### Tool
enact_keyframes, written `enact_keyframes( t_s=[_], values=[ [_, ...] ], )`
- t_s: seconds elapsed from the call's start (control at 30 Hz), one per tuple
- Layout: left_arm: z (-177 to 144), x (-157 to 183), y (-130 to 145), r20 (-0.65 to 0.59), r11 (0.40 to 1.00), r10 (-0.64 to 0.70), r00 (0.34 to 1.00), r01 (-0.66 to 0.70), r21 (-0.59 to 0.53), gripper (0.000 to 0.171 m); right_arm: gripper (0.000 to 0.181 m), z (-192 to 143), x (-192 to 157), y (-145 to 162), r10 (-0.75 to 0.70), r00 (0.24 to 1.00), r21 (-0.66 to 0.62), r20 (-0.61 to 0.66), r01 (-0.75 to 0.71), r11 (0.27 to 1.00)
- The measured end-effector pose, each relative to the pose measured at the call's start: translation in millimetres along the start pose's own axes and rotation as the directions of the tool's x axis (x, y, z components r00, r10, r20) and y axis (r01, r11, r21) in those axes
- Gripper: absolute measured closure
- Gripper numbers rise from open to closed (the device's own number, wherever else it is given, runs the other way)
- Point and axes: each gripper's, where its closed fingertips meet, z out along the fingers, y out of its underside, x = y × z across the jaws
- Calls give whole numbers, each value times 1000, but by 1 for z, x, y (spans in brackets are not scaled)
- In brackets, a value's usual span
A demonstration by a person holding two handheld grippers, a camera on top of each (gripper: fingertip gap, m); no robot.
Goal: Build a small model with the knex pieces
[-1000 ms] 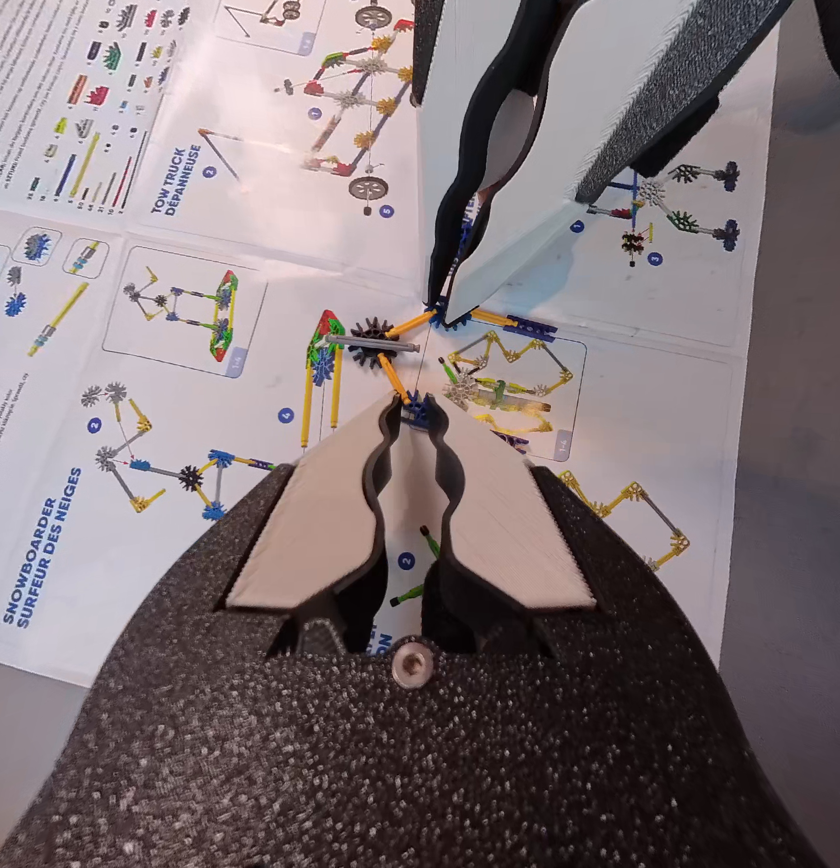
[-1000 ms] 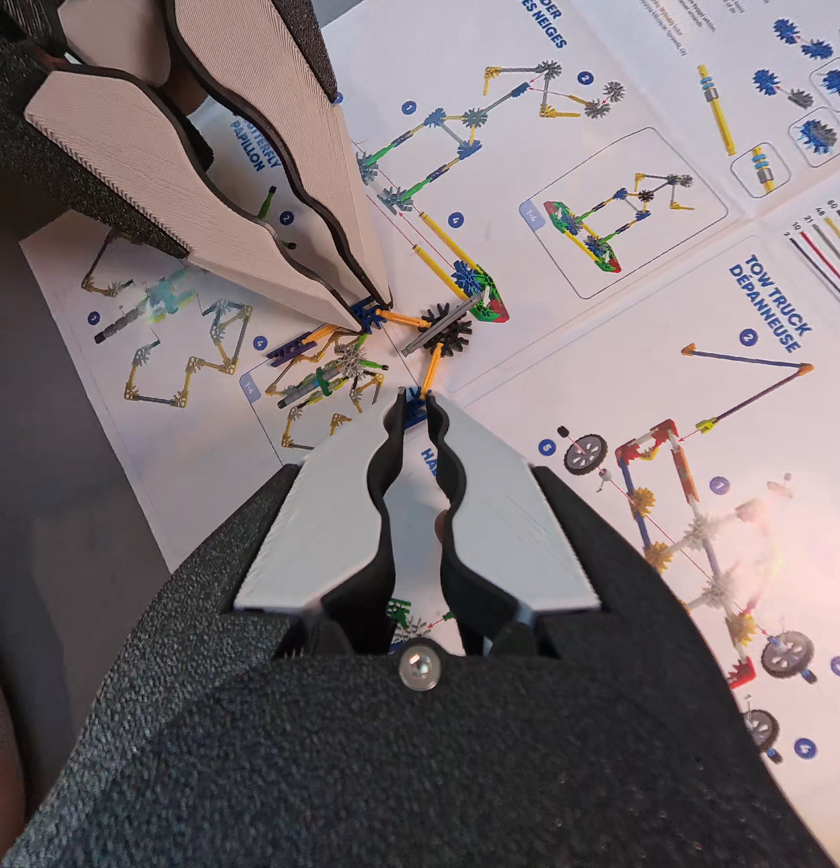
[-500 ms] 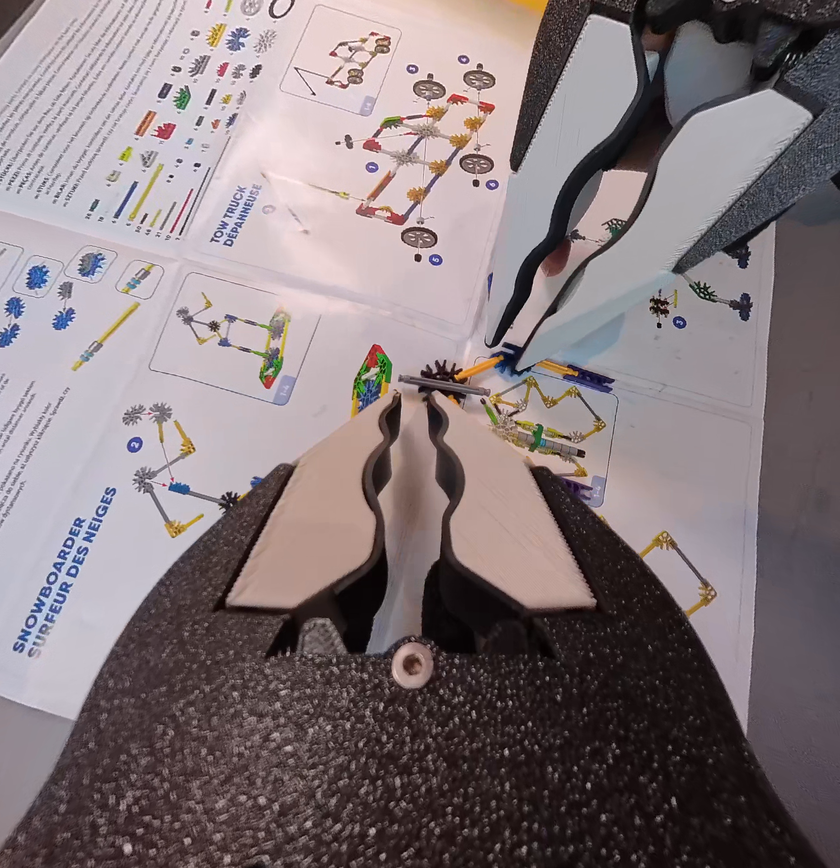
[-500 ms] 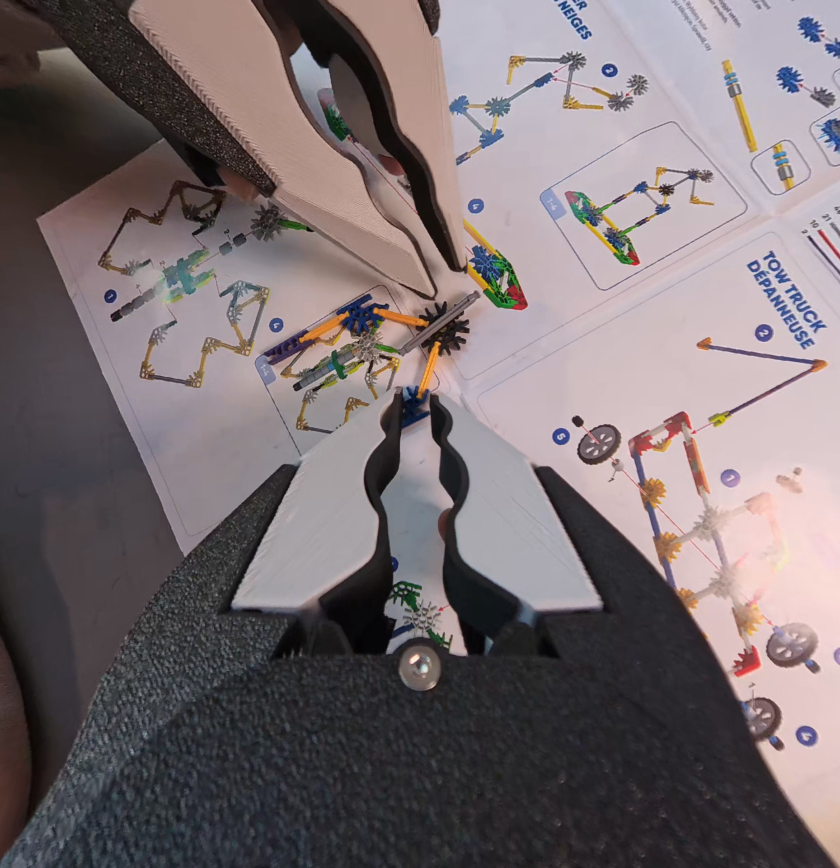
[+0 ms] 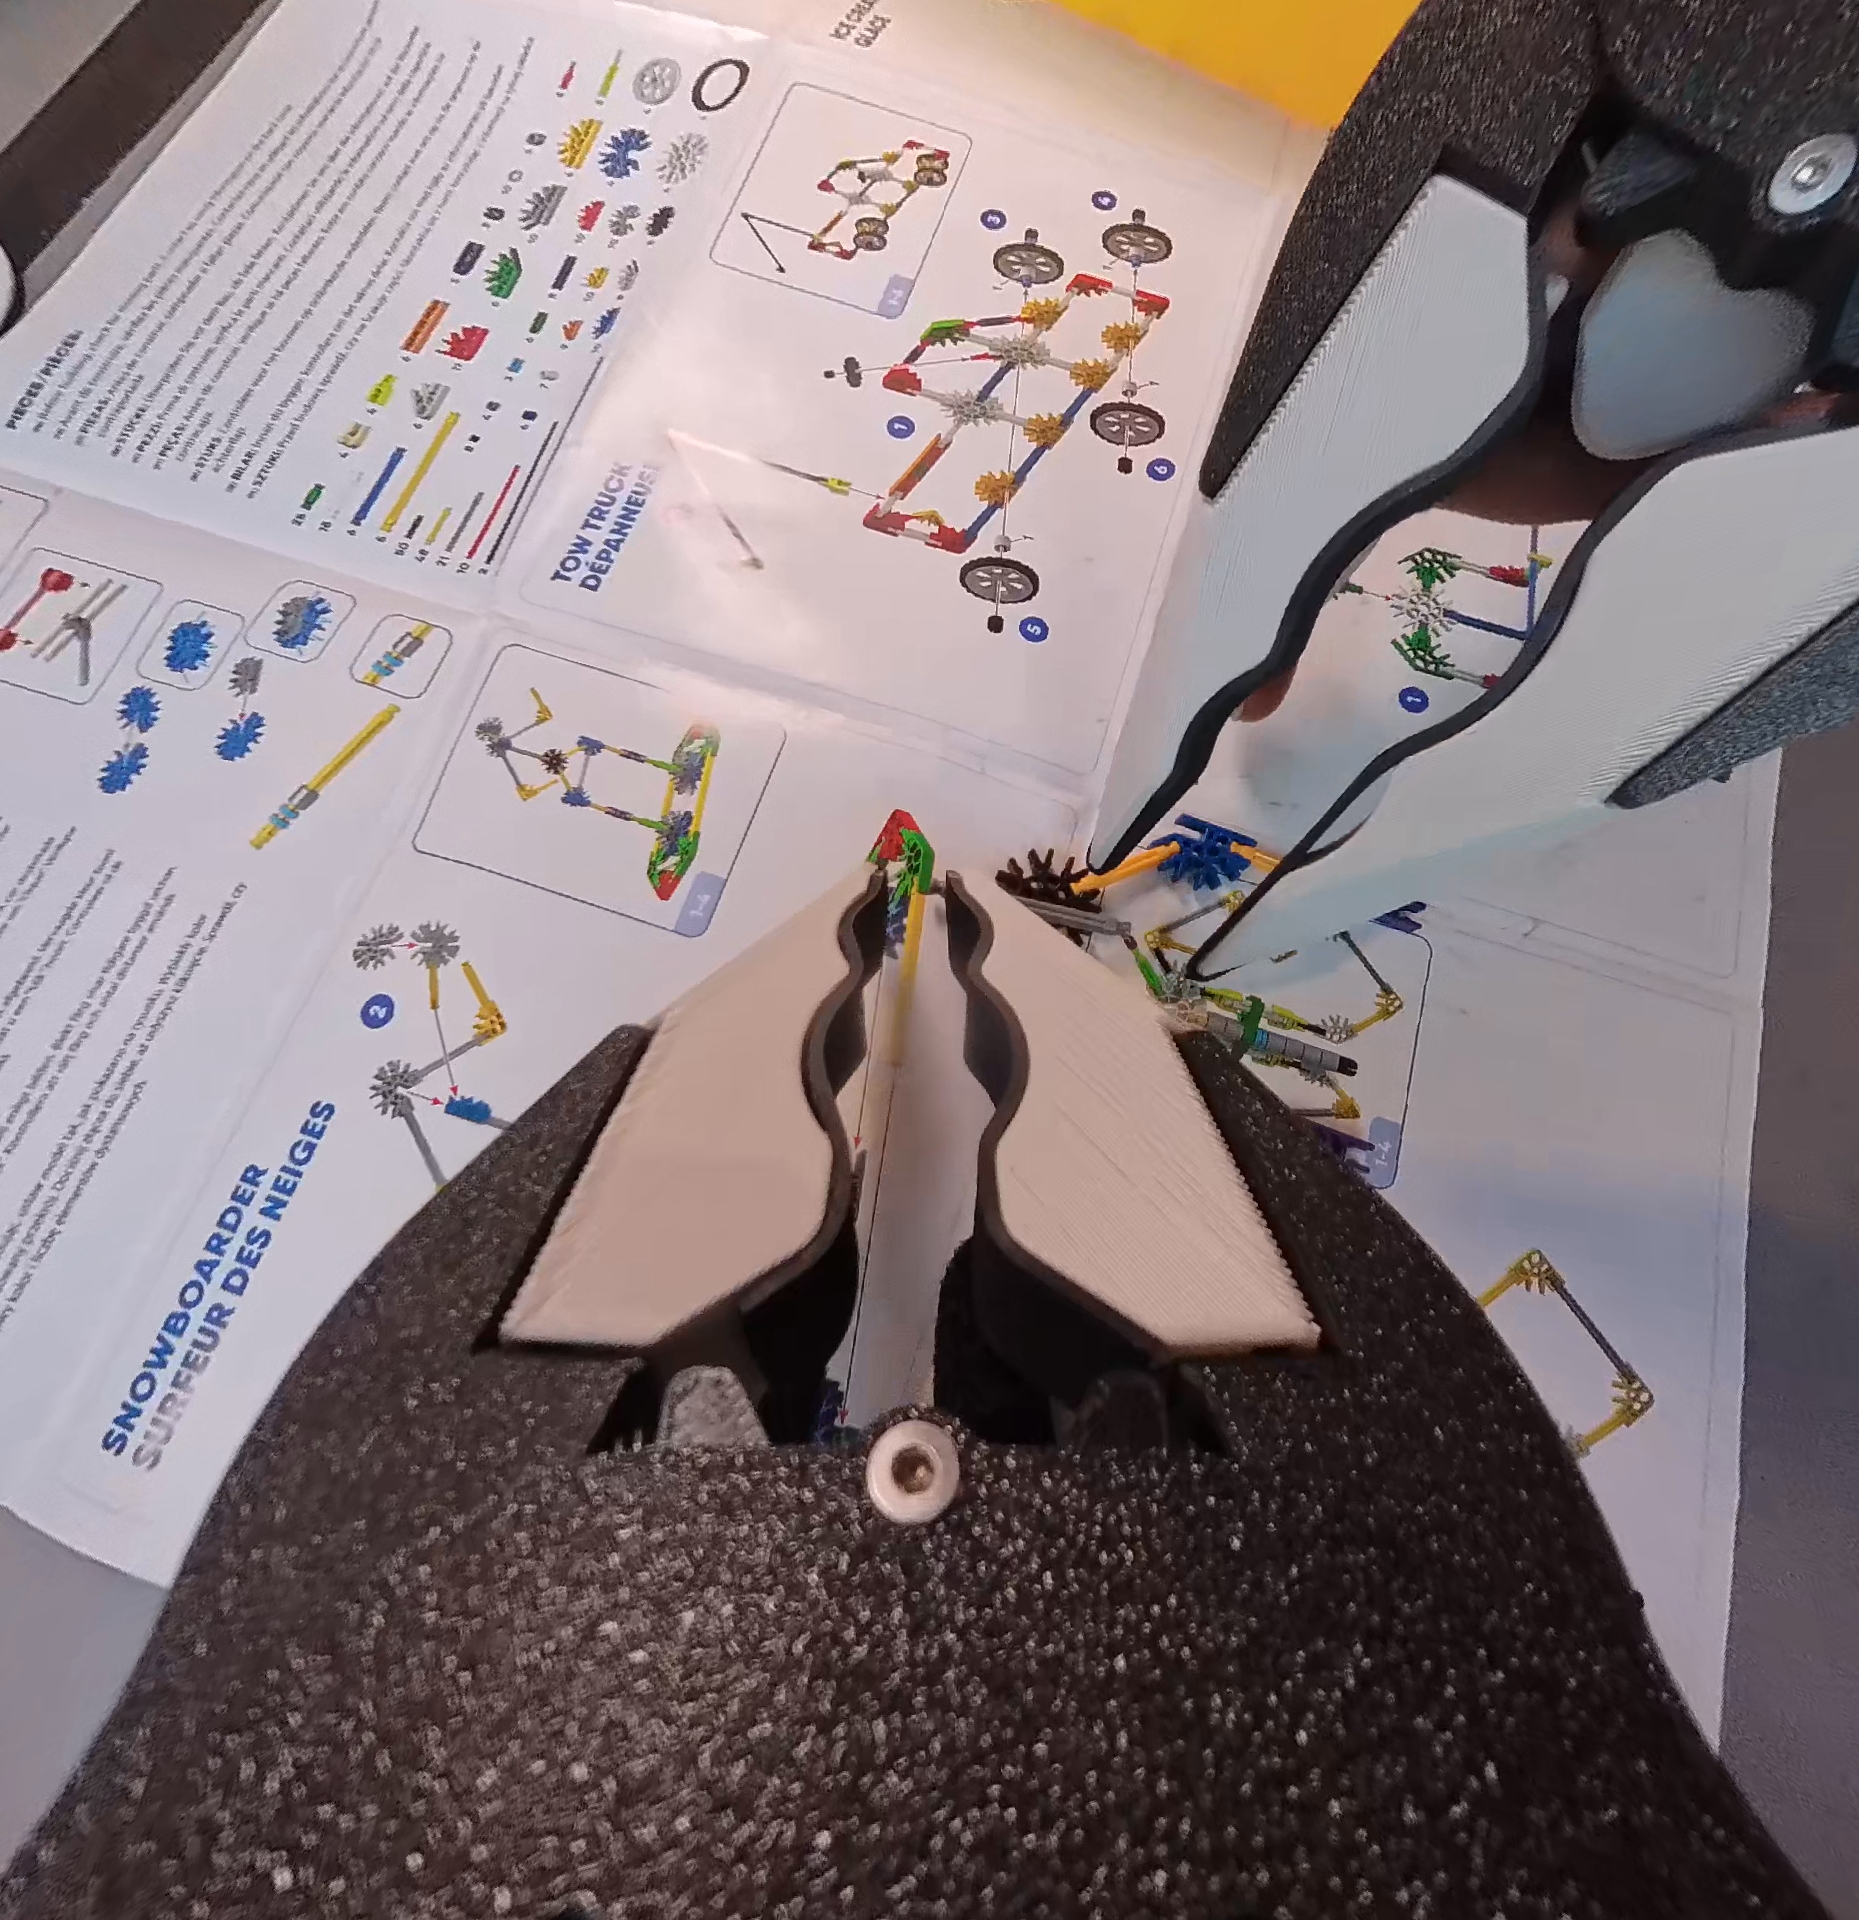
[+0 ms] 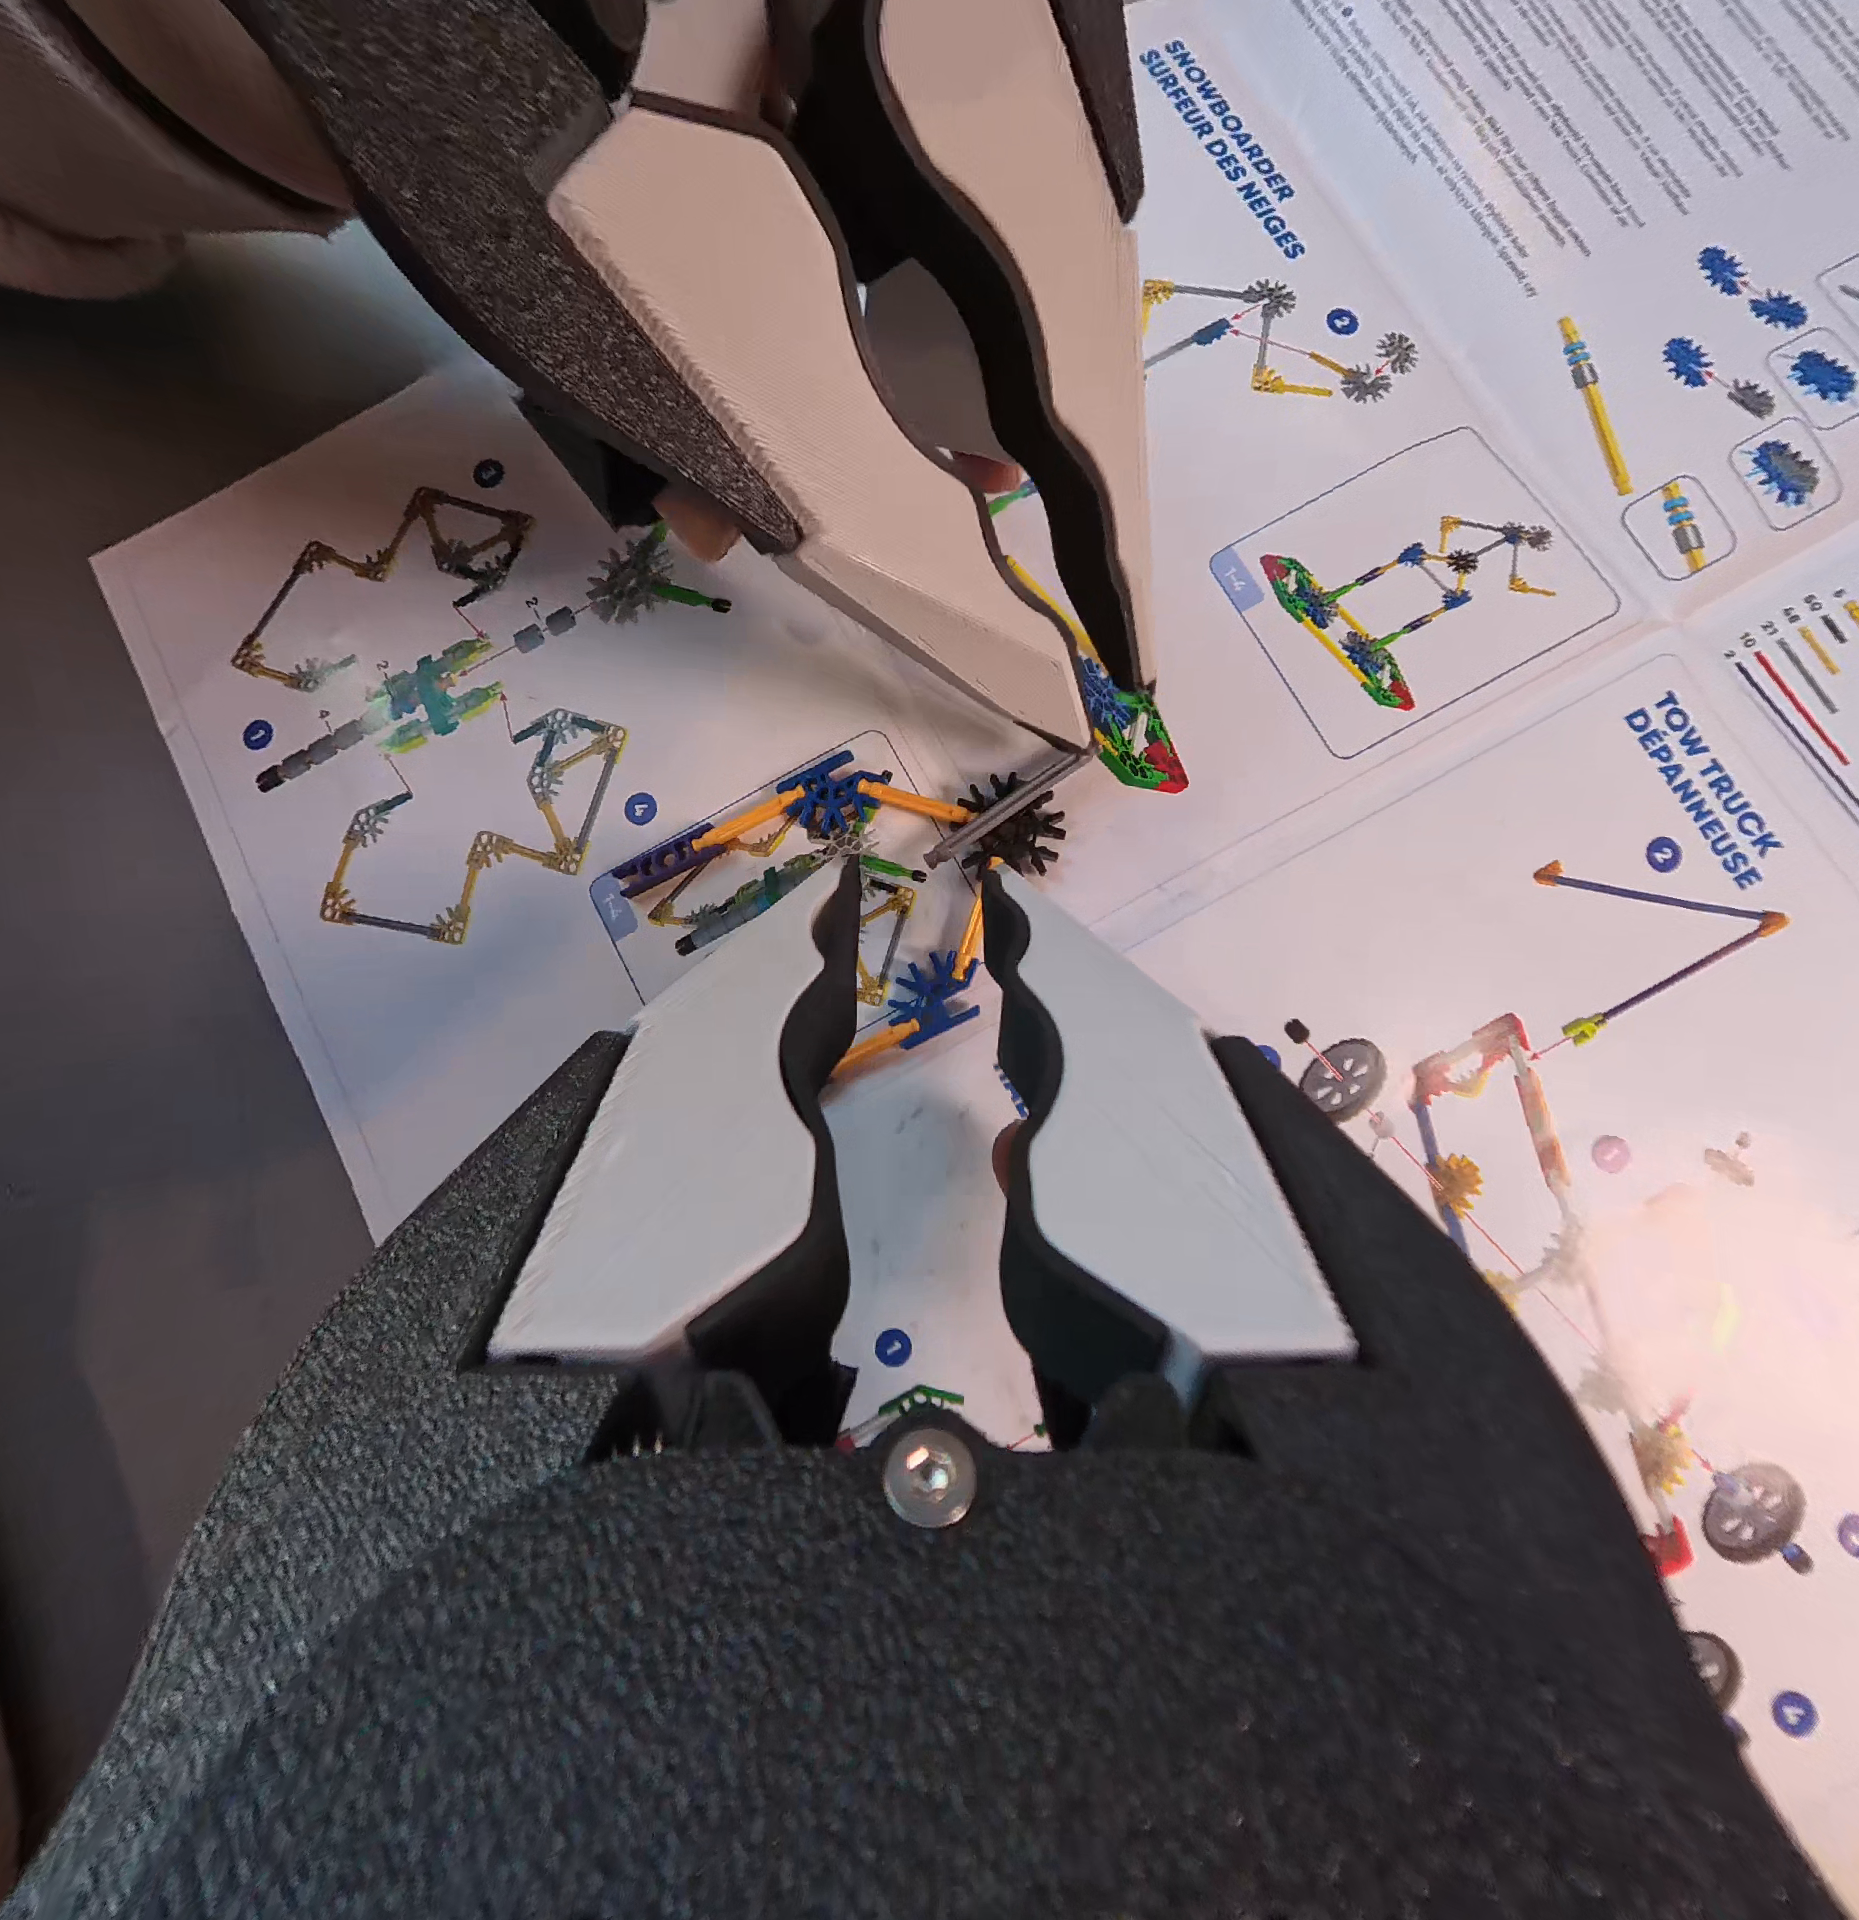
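Observation:
A small rod-and-connector build lies on the instruction sheet (image 6: 1320, 935). It has a black hub (image 6: 1008, 826) with a grey rod (image 6: 1018, 800) through it. Yellow rods run from the hub to two blue connectors (image 6: 831, 800). My right gripper (image 6: 922, 875) is open, and the nearer blue connector (image 6: 930, 997) lies loose between its fingers. My left gripper (image 5: 911, 883) is slightly open and empty, with only printed paper in the gap. In the right wrist view its tips (image 6: 1110, 719) are at the grey rod's far end. The left wrist view shows the right gripper (image 5: 1148, 920) straddling the blue connector (image 5: 1205, 847) beside the hub (image 5: 1044, 873).
The sheet (image 5: 904, 727) is covered with printed pictures of models and lies on a grey table (image 5: 1818, 1039), whose bare surface also shows at the left of the right wrist view (image 6: 125, 935). A yellow object (image 5: 1216, 52) sits past the sheet's far edge. A sleeve (image 6: 73, 208) is at the upper left. Some 4 cm of space lies between my two pairs of fingers. From either gripper's tips it is about 25 cm to the yellow object (image 5: 1216, 52).
Both grippers were shut on the blue connectors. The left let go first and drew back to the grey rod's end. The right has now opened, and the build lies on the sheet.

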Motion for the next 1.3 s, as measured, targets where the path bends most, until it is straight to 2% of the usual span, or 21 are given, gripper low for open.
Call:
enact_keyframes(
  t_s=[0.13, 0.27, 0.43, 0.7, 0.87, 1.17, 1.3],
  values=[
    [-11, 1, 0, 8, 1000, -9, 1000, 9, 19, 161, 162, 4, 3, 1, 24, 999, -6, -31, -25, 1000],
    [-16, 14, 11, -42, 1000, -2, 999, 1, -21, 160, 166, 5, 6, -2, 42, 997, -5, -62, -42, 999],
    [-13, 25, 22, -79, 999, 4, 997, -9, -53, 160, 167, 6, 5, -5, 39, 996, -1, -78, -39, 999],
    [-9, 29, 24, -91, 998, 4, 996, -9, -56, 160, 178, 10, 10, -3, 40, 992, -10, -124, -42, 999],
    [-10, 25, 22, -80, 999, -4, 997, 0, -45, 160, 179, 10, 12, -4, 78, 989, 4, -124, -78, 997],
    [-12, 2, 4, -17, 995, -84, 996, 85, 58, 160, 180, 8, 26, -12, 199, 967, 70, -160, -190, 979],
    [-8, -5, 0, 3, 994, -87, 996, 87, 65, 161, 180, 11, 31, -15, 254, 954, 81, -157, -244, 966]
  ],
)
